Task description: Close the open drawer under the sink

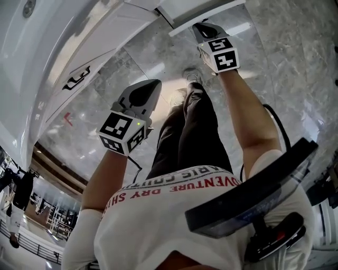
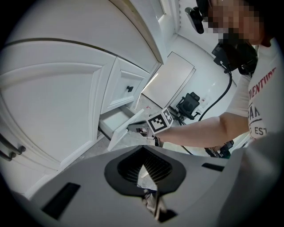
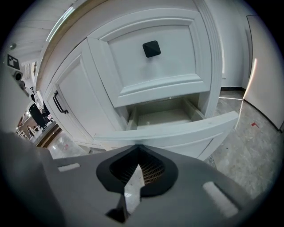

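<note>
The white panelled wooden drawer (image 3: 177,128) is pulled out at the bottom of a white vanity cabinet (image 3: 80,88), its bare inside open to the right gripper view. That view alone shows what lies around the drawer: directly above it a shut drawer front with a black square knob (image 3: 151,48), and to the drawer's left a cabinet door with a black bar handle (image 3: 57,102). The right gripper (image 3: 138,150) has its jaws pressed together with nothing between them, tips right at the drawer front's upper edge. Contact cannot be confirmed there, but the left gripper view, looking from the side, shows the right gripper (image 2: 140,129) reaching the drawer (image 2: 122,133) front with the arm stretched out. The left gripper (image 2: 143,153) is also closed on nothing and hangs well away from the drawer. From the head view the drawer (image 1: 203,15) sits at the top, the right gripper (image 1: 205,31) against it, and the left gripper (image 1: 143,95) lower, over grey marbled floor (image 1: 296,63).
</note>
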Motion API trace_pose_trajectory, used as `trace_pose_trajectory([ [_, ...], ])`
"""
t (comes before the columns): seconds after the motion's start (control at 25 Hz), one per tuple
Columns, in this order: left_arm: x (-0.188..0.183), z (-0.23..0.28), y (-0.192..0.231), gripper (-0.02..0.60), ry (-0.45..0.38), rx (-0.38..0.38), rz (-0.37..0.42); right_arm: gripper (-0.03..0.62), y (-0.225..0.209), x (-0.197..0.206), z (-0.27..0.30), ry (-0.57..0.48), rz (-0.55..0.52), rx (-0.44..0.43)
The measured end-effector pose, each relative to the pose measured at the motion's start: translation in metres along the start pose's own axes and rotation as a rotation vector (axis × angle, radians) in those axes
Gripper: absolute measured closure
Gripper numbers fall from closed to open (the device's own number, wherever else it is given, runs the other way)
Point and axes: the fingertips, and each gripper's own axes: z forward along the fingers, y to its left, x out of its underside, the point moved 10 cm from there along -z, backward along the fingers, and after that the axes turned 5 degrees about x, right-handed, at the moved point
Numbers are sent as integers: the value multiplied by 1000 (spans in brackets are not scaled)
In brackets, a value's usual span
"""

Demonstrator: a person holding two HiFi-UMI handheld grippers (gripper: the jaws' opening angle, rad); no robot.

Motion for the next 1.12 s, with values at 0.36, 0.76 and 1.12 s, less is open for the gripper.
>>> trace_pose_trajectory([
  [0.36, -4, -5, 11, 580, -14, -11, -7, 592, -4, -50, 42, -25, 34, 16],
  [0.76, 10, -15, 20, 580, -17, -23, -33, 592, -1, -77, 69, -27, 45, 32],
  [1.12, 10, -24, 24, 580, -42, -25, -29, 592, 6, -65, 57, -13, 46, 4],
])
